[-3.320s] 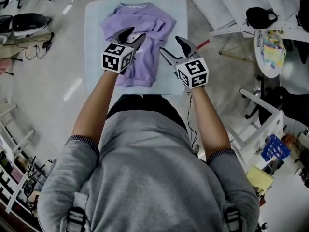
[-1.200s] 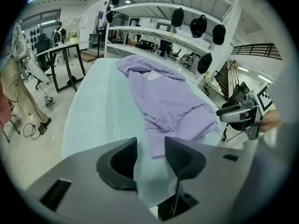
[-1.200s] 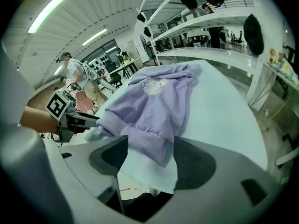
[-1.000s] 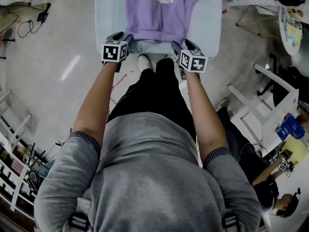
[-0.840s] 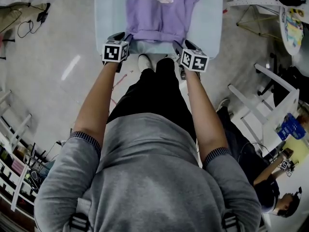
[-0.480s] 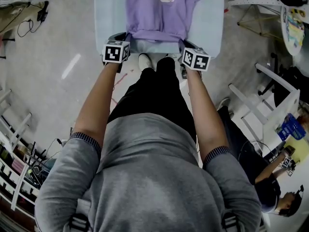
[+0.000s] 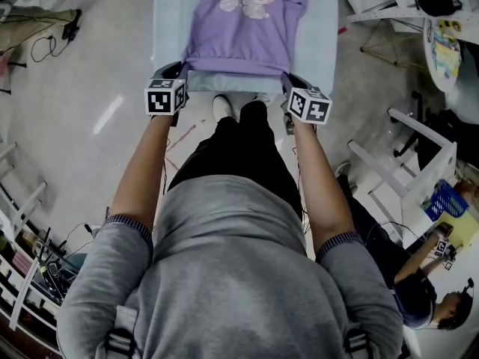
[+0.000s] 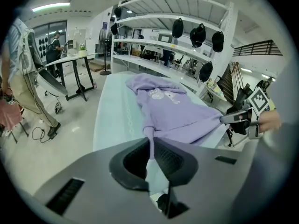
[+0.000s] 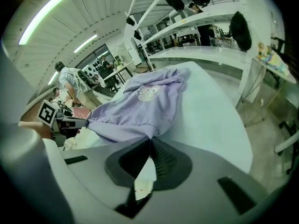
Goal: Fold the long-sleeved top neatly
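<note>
The purple top lies print-up on the pale table, its hem at the near edge and taut between the left gripper and right gripper. Their jaws have just been closing and now pinch one hem corner each. Risk: both bites look shallow, so an uneven pull could slip a corner and skew the fold; bare table flanks both sides.

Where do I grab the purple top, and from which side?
By the top's two hem corners, from the near table edge, where the hem runs straight. The left hand-held gripper and right hand-held gripper, jaws just closed, pinch it there.
</note>
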The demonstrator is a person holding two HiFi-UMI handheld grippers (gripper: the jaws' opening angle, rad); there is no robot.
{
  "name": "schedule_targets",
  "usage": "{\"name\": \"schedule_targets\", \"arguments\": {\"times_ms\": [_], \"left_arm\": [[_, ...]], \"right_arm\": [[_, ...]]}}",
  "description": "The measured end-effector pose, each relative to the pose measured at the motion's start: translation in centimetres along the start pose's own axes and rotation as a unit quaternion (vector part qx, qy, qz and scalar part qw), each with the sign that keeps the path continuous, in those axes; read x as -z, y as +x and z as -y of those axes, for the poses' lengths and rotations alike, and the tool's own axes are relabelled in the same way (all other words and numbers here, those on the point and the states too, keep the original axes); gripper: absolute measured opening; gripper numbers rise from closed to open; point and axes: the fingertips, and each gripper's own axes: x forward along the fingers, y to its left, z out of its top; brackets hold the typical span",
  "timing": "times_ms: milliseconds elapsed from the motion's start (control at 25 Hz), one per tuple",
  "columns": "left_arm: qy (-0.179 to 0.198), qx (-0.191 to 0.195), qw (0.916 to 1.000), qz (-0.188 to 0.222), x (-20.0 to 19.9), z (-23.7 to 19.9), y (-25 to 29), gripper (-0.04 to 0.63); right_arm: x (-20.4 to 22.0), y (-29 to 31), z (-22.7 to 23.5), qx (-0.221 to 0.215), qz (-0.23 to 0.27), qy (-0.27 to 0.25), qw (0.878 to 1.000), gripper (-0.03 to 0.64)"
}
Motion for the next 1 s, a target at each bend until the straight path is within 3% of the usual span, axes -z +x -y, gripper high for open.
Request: {"name": "schedule_targets", "arguments": {"times_ms": [200,480,1000], "left_arm": [[-0.021,0.005,0.9997,0.010,-1.0,0.8,-2.2,0.046],[-0.045,0.021,0.9988,-0.003,0.6,2.7,-3.9,0.046],[-0.035,0.044,0.9983,0.016,-1.1,5.5,-7.4,0.046]], "right_arm": [[-1.3,-2.8,-0.7,0.003,0.010,-0.014,1.000,0.021],[-0.8,-5.4,-0.3,0.013,-0.001,-0.018,1.000,0.021],[-0.9,-9.1,-0.9,0.035,0.015,-0.031,0.999,0.021]]}}
